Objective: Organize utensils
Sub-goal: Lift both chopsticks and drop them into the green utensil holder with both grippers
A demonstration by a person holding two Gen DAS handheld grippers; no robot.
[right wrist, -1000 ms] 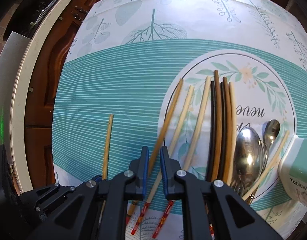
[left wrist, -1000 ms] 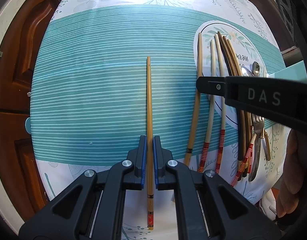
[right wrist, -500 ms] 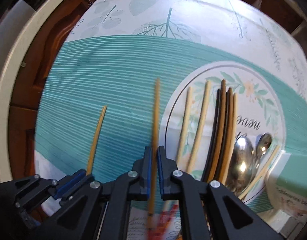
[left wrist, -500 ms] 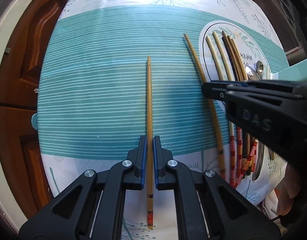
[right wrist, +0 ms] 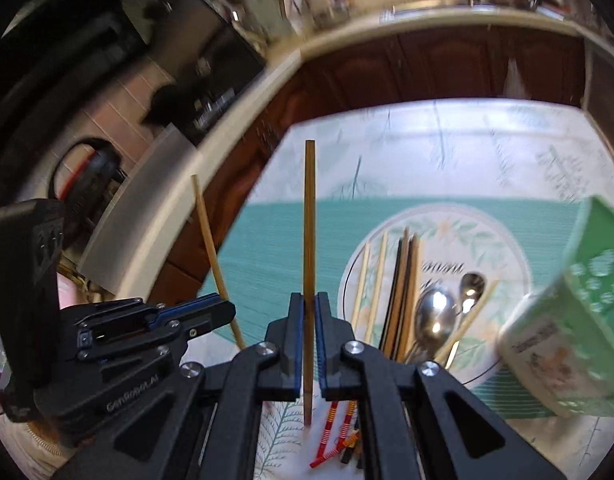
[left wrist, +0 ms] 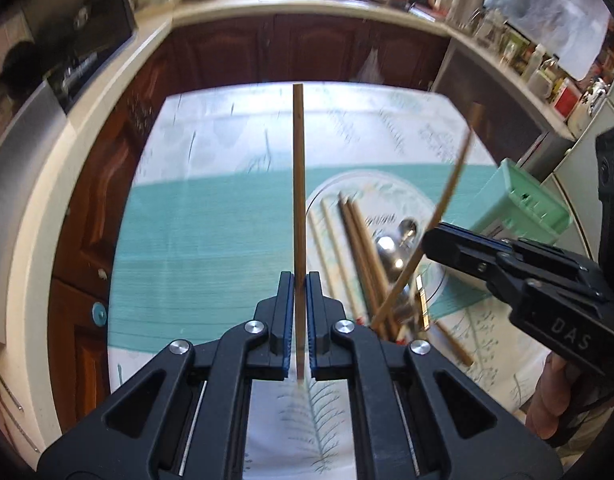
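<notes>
1. Each gripper holds one bamboo chopstick. The left gripper (left wrist: 300, 320) is closed on the left chopstick (left wrist: 299, 200), whose long axis runs straight out ahead between the pads, with a short tail behind them.
2. The right gripper (right wrist: 308, 344) is closed the same way on the right chopstick (right wrist: 309, 232), which also lies along the gripper's own forward line. Both sticks are clear of the tablecloth (left wrist: 211, 232).
3. In the left wrist view the right gripper sits off to the right side, its stick slanting up and away; in the right wrist view the left gripper is just to the left and lower, its stick leaning beside it. The two sticks are near each other but apart.
4. The green utensil holder (right wrist: 579, 320) lies to the right of both grippers, closer to the right one, tilted in view. I judge the right hand has the shorter path to it.
5. Below and ahead-right of the right gripper, the remaining chopsticks (right wrist: 403, 280) and spoons (right wrist: 435, 316) rest on the cloth's round printed motif (right wrist: 507, 248).
6. To drop the sticks in, each will likely need tipping end-down over the holder's mouth.
</notes>
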